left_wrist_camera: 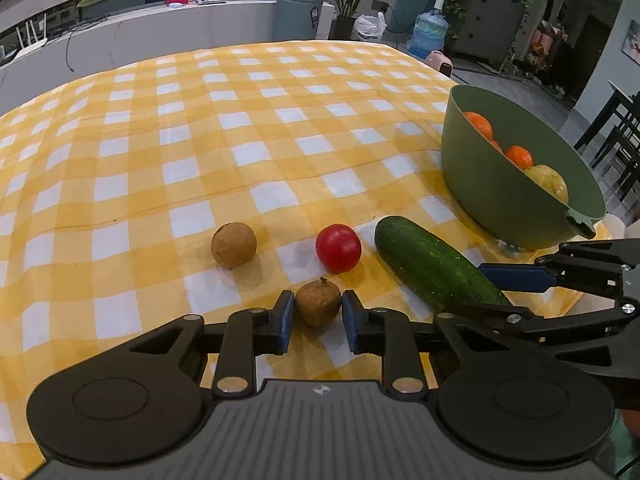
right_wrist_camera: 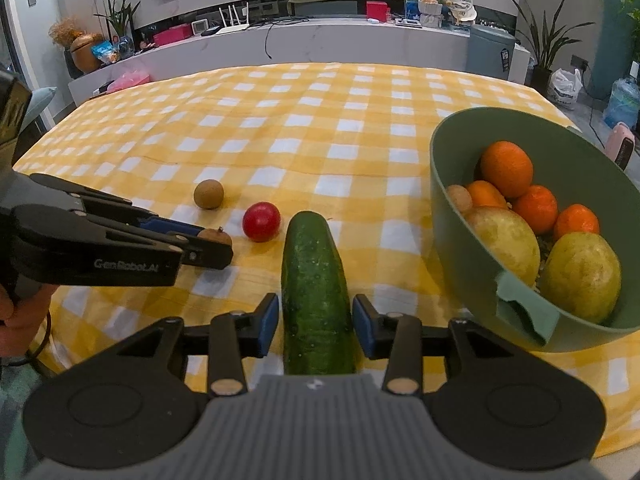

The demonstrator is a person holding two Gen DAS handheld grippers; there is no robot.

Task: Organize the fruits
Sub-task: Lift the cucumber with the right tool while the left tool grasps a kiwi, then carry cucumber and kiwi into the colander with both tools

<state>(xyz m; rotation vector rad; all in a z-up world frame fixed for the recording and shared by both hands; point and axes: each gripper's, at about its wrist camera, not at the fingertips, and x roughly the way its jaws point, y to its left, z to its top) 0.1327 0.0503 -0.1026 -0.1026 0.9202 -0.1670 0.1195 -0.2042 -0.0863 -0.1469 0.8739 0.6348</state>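
My left gripper (left_wrist_camera: 318, 312) has its blue pads against both sides of a small brown stemmed fruit (left_wrist_camera: 318, 302) that rests on the checked cloth; it also shows in the right wrist view (right_wrist_camera: 216, 236). A second round brown fruit (left_wrist_camera: 233, 245) and a red tomato (left_wrist_camera: 338, 248) lie just beyond. My right gripper (right_wrist_camera: 315, 320) straddles the near end of a green cucumber (right_wrist_camera: 314, 280), with slim gaps between pads and skin. A green bowl (right_wrist_camera: 452, 216) at the right holds oranges (right_wrist_camera: 506, 168) and yellow-green fruits (right_wrist_camera: 582, 276).
The yellow-white checked tablecloth (left_wrist_camera: 240, 128) covers the table. The bowl stands near the table's right front edge. Behind the table are a grey counter (right_wrist_camera: 320, 40), a bin (left_wrist_camera: 300, 16), plants and a water jug (left_wrist_camera: 429, 34).
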